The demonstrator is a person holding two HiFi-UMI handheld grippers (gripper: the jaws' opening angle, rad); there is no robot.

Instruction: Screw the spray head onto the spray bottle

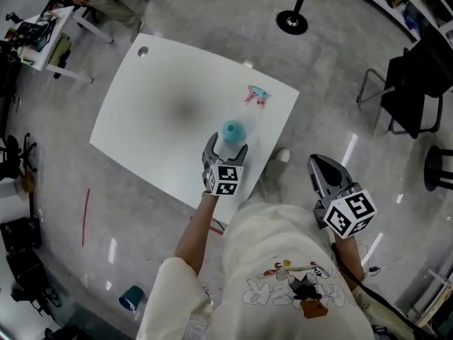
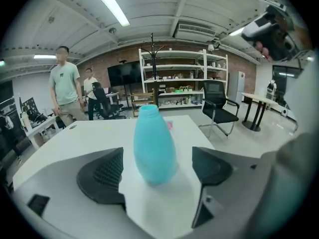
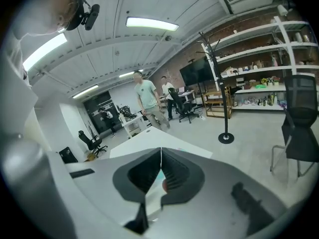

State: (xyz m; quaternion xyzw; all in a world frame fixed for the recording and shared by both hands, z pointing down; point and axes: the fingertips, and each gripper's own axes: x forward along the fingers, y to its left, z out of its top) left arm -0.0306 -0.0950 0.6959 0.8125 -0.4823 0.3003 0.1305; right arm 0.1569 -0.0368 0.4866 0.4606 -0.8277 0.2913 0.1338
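A turquoise spray bottle (image 1: pixel 233 131) stands upright, without its head, near the front edge of the white table (image 1: pixel 156 98). My left gripper (image 1: pixel 226 147) is open around it. In the left gripper view the bottle (image 2: pixel 154 146) sits between the two dark pads (image 2: pixel 104 176) with a gap on each side. The pink and turquoise spray head (image 1: pixel 256 95) lies on the table beyond the bottle, toward the far right corner. My right gripper (image 1: pixel 322 167) hangs off the table to the right, over the floor. Its jaws are shut on nothing (image 3: pixel 160 163).
A black chair (image 1: pixel 414 91) stands at the right and a stanchion base (image 1: pixel 291 22) beyond the table. A cluttered desk (image 1: pixel 42 37) is at the far left. A blue cup (image 1: pixel 131 297) and a red rod (image 1: pixel 85 218) lie on the floor. People stand behind the table (image 2: pixel 65 91).
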